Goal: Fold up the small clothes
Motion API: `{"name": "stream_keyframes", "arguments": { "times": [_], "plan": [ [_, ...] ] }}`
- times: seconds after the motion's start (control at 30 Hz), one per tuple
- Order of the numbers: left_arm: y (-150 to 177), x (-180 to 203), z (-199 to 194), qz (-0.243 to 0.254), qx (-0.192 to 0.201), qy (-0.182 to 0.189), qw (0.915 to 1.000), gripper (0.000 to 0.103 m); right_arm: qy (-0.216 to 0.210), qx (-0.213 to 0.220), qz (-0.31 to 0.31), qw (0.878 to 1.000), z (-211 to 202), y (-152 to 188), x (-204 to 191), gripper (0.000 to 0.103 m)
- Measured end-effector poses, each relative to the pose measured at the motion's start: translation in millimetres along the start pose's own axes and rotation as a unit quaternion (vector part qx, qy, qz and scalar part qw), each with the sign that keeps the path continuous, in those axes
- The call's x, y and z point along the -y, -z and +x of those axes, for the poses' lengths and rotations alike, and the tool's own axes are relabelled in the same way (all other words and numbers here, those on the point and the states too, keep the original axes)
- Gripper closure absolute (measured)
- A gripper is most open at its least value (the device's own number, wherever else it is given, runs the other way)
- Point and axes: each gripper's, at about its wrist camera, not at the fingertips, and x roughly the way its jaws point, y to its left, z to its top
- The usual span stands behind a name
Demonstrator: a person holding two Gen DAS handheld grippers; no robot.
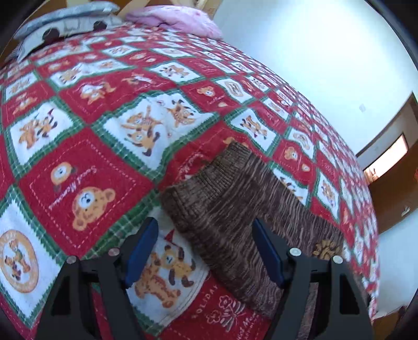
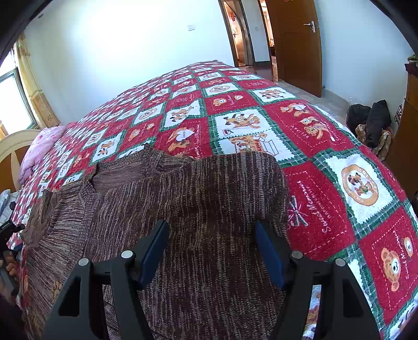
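A brown knitted sweater (image 2: 203,198) lies flat on a red, white and green quilt (image 2: 326,146) on a bed. In the left wrist view a sleeve of the sweater (image 1: 235,198) reaches out over the quilt (image 1: 109,125). My left gripper (image 1: 206,251) is open and empty, hovering over the sleeve's near edge. My right gripper (image 2: 211,253) is open and empty, hovering above the sweater's body. The left gripper (image 2: 7,230) also shows at the left edge of the right wrist view.
A pink pillow (image 1: 180,18) and a grey pillow (image 1: 68,21) lie at the head of the bed. White walls stand behind. A wooden door (image 2: 300,44) and a pile of dark clothes (image 2: 371,125) are beyond the bed's far side.
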Motion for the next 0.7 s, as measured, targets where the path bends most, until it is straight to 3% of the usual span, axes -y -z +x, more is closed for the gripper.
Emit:
{"name": "stream_keyframes", "arguments": {
  "times": [0.13,0.2,0.27,0.43,0.7],
  "plan": [
    [2.6,9.9,4.1,0.021,0.014,-0.017,0.9995,0.027,0.0,0.0,0.0,1.0,0.0,0.0,-0.2,0.033],
    [1.4,10.8,6.5,0.021,0.018,-0.028,0.9992,0.034,0.0,0.0,0.0,1.0,0.0,0.0,-0.3,0.033],
    [-1.0,4.3,5.0,0.014,0.025,-0.036,0.9989,0.058,0.0,0.0,0.0,1.0,-0.1,0.0,-0.4,0.032],
    [-4.1,-8.4,4.1,0.001,0.024,-0.032,0.9992,0.086,0.001,0.0,-0.001,1.0,-0.2,0.3,-0.7,0.032],
    [-5.7,4.1,-10.9,0.012,0.038,0.011,0.9992,0.093,0.002,0.0,-0.001,1.0,0.2,0.1,-0.7,0.032]
  ]
}}
